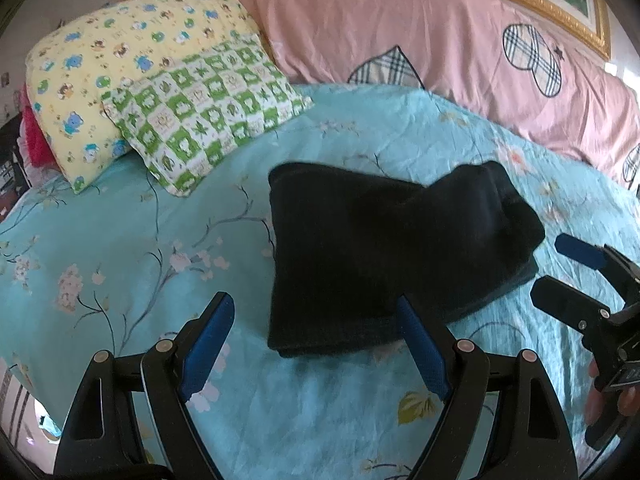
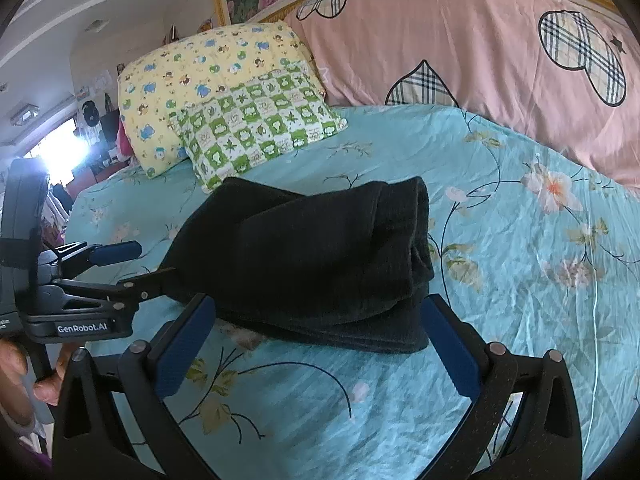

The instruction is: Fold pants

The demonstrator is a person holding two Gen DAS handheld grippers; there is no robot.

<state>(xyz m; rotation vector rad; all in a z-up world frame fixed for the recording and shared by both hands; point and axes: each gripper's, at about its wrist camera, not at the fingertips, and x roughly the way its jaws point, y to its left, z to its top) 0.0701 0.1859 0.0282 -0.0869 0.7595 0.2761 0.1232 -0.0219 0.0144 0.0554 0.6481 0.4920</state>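
Pants (image 1: pixel 384 256): black, ribbed knit, folded into a thick, roughly rectangular bundle, lying mid-bed on the creased turquoise floral sheet (image 1: pixel 140 240). Left tongs (image 1: pixel 316 344) spread wide, gripping nothing, just short of the bundle's near edge. Right tongs (image 2: pixel 320 344) likewise wide apart and empty, blue textured pads (image 2: pixel 452 348) flanking the bundle's near edge

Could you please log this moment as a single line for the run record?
pants: folded, lying on bed sheet | left gripper: open, holding nothing | right gripper: open, holding nothing | pillows: behind pants
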